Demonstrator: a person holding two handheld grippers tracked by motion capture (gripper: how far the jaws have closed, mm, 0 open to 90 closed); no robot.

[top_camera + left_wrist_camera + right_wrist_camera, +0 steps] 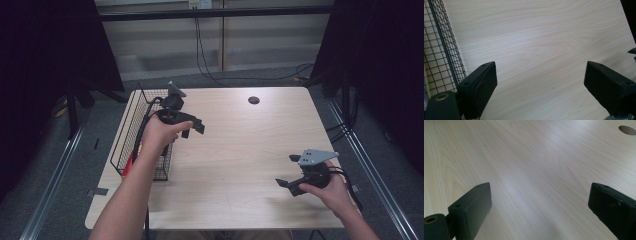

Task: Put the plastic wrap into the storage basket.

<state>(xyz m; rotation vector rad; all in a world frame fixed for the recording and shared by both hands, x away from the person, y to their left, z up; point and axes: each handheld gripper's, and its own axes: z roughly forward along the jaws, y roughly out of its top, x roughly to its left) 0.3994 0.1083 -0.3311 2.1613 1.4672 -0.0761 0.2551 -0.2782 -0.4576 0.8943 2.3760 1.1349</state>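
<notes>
I see the left claw [194, 126] with its two jaws wide apart and nothing between them; in the left gripper view the jaws stand at the two lower corners and between them is only bare wood of the desk [544, 45]. My left hand [159, 134] holds this claw above the left part of the desk, just beside the black wire basket [131, 131], and the jaws point to the right, toward the middle of the desk. The mesh wall of the basket appears at the left edge of the left gripper view [441, 57]. Inside the basket, at its near end, I see something red with a bit of yellow [129, 163], but I cannot tell what it is. The right claw [288, 170] is also open, jaws well apart and holding nothing, and the right gripper view looks between them along the pale wood grain. My right hand [330, 189] holds it low near the front right corner of the desk, with the grey three-cornered plate [316, 156] on top. A small dark round hole [254, 100] is in the desk surface near the far edge, and it shows also at the upper right of the right gripper view [627, 130]. The two claws are well apart from each other.
</notes>
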